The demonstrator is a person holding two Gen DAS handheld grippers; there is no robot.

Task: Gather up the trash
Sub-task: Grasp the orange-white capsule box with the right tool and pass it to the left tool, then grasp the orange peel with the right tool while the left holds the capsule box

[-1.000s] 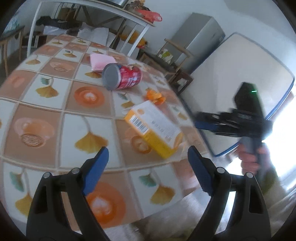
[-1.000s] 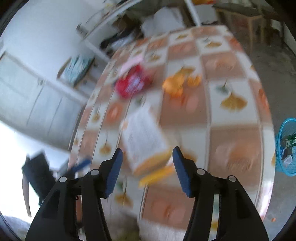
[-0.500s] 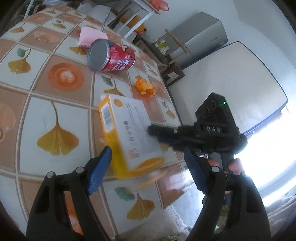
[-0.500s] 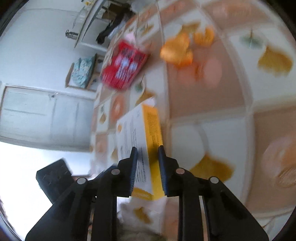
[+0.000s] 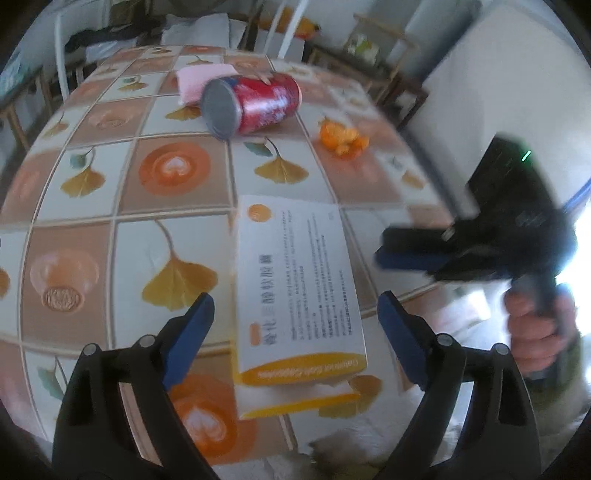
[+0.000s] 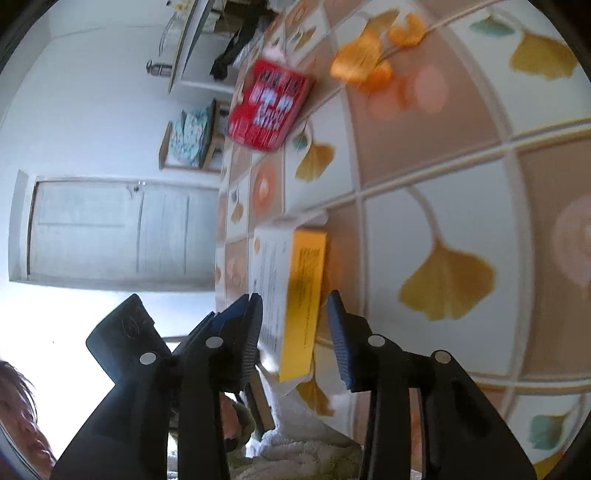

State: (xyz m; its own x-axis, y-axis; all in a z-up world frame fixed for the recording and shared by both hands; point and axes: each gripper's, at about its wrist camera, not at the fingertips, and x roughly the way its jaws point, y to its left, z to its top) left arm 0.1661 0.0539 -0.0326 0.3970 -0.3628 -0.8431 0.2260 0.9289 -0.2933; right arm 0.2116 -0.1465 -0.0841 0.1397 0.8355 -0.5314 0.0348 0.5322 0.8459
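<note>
A white and yellow carton (image 5: 295,288) lies flat near the front edge of the tiled table (image 5: 74,184), its end flap hanging open. My left gripper (image 5: 295,332) straddles it from above; its jaws are opening and the pads stand well off both sides. My right gripper (image 6: 295,332) points at the carton's (image 6: 291,288) near end, jaws opening, with the carton showing between the fingers and no pad pressing on it. In the left wrist view the right gripper (image 5: 413,251) hangs just to the carton's right. Farther back lie a red can (image 5: 255,103) on its side, orange peel (image 5: 341,138) and a pink paper (image 5: 195,79).
The table's edge runs just under both grippers, with fluffy white fabric (image 5: 369,435) below it. A person's hand (image 5: 535,332) holds the right gripper. A white shelf frame (image 5: 280,29) and chairs stand behind the table; a white door (image 6: 110,229) is at the side.
The right jaws were pinched close around the carton's edge half a second ago and now stand wider. The carton went from tipped up to flat. The left gripper moved in over it.
</note>
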